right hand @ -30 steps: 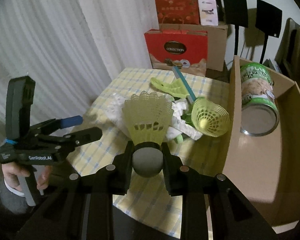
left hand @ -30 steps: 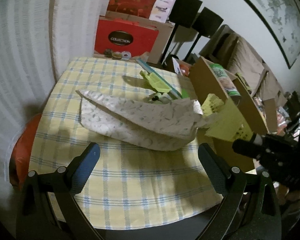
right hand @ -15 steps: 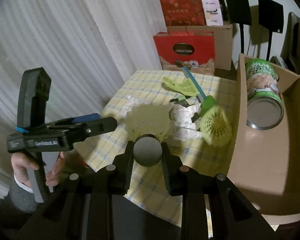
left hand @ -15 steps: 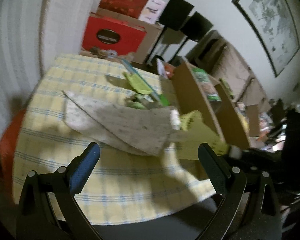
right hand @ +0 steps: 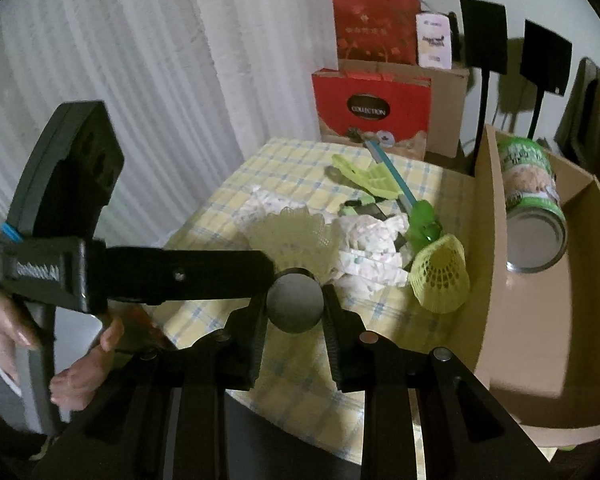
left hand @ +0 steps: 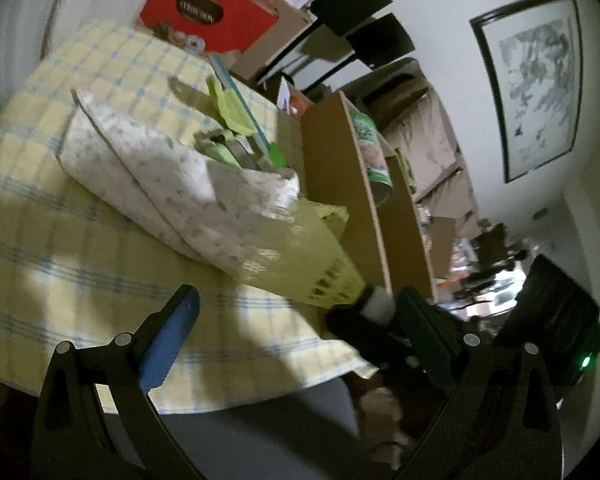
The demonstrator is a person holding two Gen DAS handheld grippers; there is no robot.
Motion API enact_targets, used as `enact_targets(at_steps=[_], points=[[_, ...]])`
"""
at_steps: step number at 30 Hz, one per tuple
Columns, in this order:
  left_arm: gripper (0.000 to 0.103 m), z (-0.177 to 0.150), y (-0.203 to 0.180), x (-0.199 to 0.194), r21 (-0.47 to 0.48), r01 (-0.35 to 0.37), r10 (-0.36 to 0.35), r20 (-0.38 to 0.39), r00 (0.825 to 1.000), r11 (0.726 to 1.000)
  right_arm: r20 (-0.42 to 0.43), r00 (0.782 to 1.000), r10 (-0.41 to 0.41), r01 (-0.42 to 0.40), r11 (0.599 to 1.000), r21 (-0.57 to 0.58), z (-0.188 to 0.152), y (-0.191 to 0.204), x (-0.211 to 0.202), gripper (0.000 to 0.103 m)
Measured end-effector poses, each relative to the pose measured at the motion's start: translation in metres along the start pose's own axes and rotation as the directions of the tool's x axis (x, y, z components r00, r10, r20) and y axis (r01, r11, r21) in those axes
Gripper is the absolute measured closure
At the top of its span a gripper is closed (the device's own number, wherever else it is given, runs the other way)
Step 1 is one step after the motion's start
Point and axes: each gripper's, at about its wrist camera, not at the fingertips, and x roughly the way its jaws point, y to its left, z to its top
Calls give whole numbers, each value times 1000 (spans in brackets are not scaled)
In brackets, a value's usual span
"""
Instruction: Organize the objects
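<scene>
Left wrist view: the left tongs point(left hand: 296, 324) stand wide apart with nothing between them, low at 6 o'clock over the checked tabletop point(left hand: 60, 240). A folded patterned cloth point(left hand: 160, 172) lies across the centre, with a green plastic tool point(left hand: 230, 106) behind it at 11 o'clock. At 4 o'clock the held shuttlecock point(left hand: 300, 256) shows, its white base against the inner face of the left tongs' right finger. A cardboard box point(left hand: 340, 176) stands at 2 o'clock, a tin can point(left hand: 374, 156) lying inside.

Right wrist view: the right tongs point(right hand: 296, 304) are clamped on the shuttlecock's round base, skirt pointing away over the cloth. The left tongs reach in from 9 o'clock, their tip touching or just beside the base; which, I cannot tell. A second shuttlecock point(right hand: 440, 276) lies at 3 o'clock beside the box wall.

The step in hand looks like a handover or two-handed steadying of the shuttlecock. Next, I judge, the left tongs need to close on it, or the right to carry it to the box.
</scene>
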Motion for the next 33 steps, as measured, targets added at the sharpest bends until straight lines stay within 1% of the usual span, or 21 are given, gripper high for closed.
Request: enact_targets(at_steps=[3,4,5,7,9,10,12,13,14,20,23,29,33], points=[[6,-1,2,6,-33,20,-21,-17,1000,999,-1,1000,8,-8,1000,-17,-1,9,7,77],[9,-1,3,8,-41,20,-21,-18,1000,999,-4,1000,11,-11,1000,-23,-2,13,8,77],[15,0,3,11,-46,15,-16,-23,1000,999,-9,1000,14,-14,999,-30,-4,15,10,77],[24,0,4,15,-53,11,-13,-37,999,999,-19,1000,17,-18,999,-47,-7,21,15,76],[39,-1,6,20,-56,6,-9,-56,998,998,-32,999,25,-27,998,-62,-9,26,19,75],[44,-2,7,20,-56,4,-8,-64,998,998,-39,999,30,-32,997,-69,-10,28,21,73],[60,-3,8,21,-54,-11,7,-65,998,998,-59,998,37,-42,995,-87,-11,32,24,71],[63,-2,10,20,-55,-23,20,-57,998,998,-62,997,34,-40,995,-93,-12,33,24,71],[68,-2,11,18,-55,-28,25,-52,998,998,-66,997,32,-39,994,-100,-12,33,23,70],[71,2,21,8,-51,-51,51,-16,999,997,-57,998,39,-44,994,-96,-11,23,8,58],[72,2,21,5,-38,-62,62,-8,998,997,-48,998,30,-33,997,-64,-10,10,-2,57],[72,2,20,-2,-10,-84,84,11,996,996,-22,999,-46,47,998,42,0,-35,-24,55],[72,1,17,-11,15,-104,104,34,994,994,-22,992,-122,124,989,76,11,-62,-31,55]])
